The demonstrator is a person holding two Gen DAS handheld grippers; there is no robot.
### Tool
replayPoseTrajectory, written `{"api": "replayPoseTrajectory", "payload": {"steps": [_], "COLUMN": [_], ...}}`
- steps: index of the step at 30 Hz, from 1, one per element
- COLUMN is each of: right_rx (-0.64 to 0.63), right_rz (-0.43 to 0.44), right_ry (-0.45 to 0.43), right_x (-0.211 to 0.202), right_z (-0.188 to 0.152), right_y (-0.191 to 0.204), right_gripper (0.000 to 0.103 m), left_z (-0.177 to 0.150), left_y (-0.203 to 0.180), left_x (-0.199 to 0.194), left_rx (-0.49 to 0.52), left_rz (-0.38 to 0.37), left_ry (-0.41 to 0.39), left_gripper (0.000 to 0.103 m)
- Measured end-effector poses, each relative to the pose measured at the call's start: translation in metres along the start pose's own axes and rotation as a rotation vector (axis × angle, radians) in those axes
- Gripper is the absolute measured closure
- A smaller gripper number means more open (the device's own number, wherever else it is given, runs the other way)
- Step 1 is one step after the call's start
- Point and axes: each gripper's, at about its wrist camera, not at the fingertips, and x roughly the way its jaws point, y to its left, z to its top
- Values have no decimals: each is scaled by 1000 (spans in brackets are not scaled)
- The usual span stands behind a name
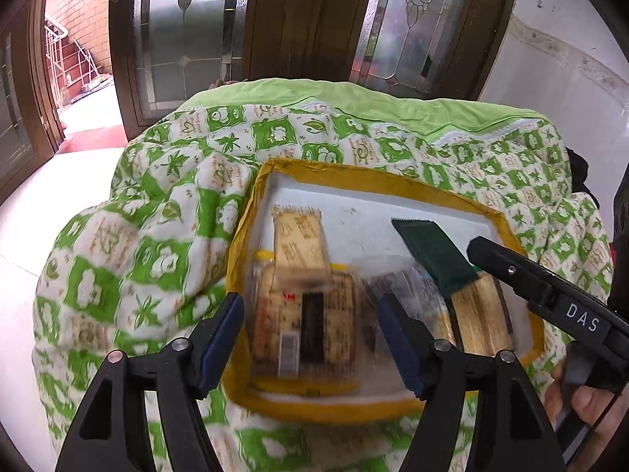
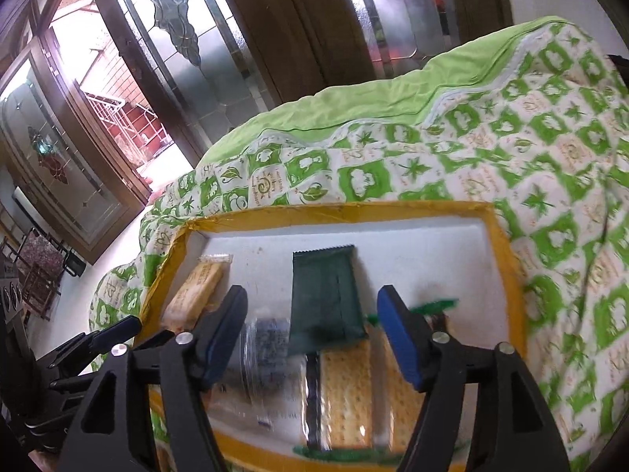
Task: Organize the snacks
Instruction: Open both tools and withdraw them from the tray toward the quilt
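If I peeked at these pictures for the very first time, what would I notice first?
Probably the bright green-and-white patterned quilt spread everywhere. In its middle sits a shallow white tray with a yellow taped rim, holding snacks: a dark green foil packet near the centre and clear-wrapped golden cracker packs at the near edge. The open left gripper and open right gripper hover above them.

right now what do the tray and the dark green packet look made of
Tray: looks like white foam board, matte and scuffed, its rim wrapped in glossy, wrinkled yellow tape. Dark green packet: probably plastic film with a matte finish, going by its serrated sealed top edge.
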Motion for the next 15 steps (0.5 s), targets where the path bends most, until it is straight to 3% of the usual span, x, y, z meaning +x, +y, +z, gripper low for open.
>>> {"api": "replayPoseTrajectory", "payload": {"steps": [9,15], "right_rx": [-4,-6], "right_rz": [-14,-14], "right_ry": [-7,1], "right_x": [-36,-48], "right_z": [-31,-49], "right_y": [-2,-2], "right_gripper": [33,29], "left_z": [-27,-47], "left_y": [-11,-13], "left_x": [-31,-49], "left_rx": [56,89], "left_rz": [5,35], "left_ry": [-22,-39], "left_gripper": [26,18]}}
